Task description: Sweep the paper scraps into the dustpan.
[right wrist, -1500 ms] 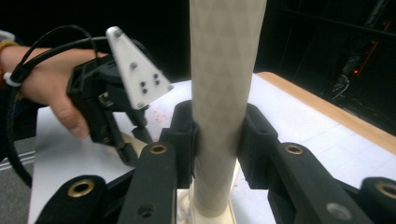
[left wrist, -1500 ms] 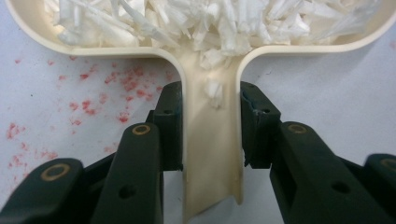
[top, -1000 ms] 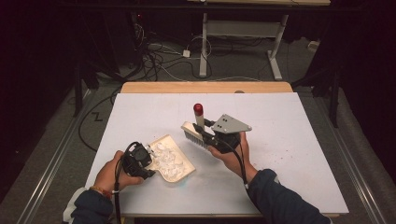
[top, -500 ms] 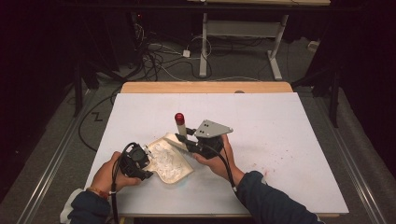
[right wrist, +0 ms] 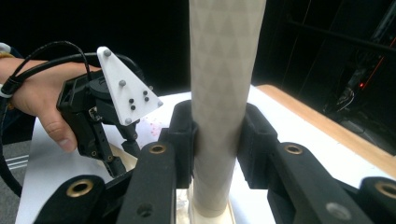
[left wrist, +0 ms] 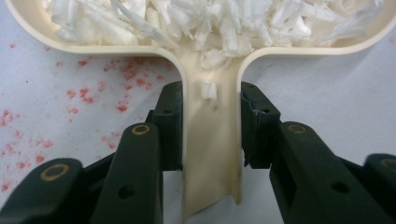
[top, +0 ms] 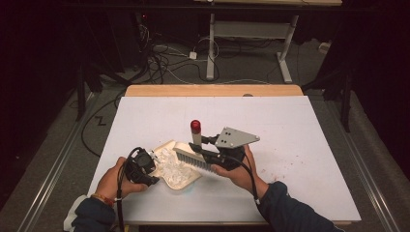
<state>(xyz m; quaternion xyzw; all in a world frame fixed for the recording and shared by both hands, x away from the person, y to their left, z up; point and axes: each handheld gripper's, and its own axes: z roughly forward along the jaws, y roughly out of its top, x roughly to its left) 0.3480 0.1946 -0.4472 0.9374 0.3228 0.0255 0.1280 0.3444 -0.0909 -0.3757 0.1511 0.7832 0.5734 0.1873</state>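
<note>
I see a white bench (top: 300, 145) with a wooden far edge, faint red specks on its surface, and cables on the dark floor (top: 164, 58) beyond. My left claw (left wrist: 210, 126) grips the handle of a cream dustpan (top: 181, 166) heaped with white shreds (left wrist: 210, 18). My right claw (right wrist: 217, 135) clamps the pale handle of a red-capped brush (top: 191, 157), bristles over the pan.
</note>
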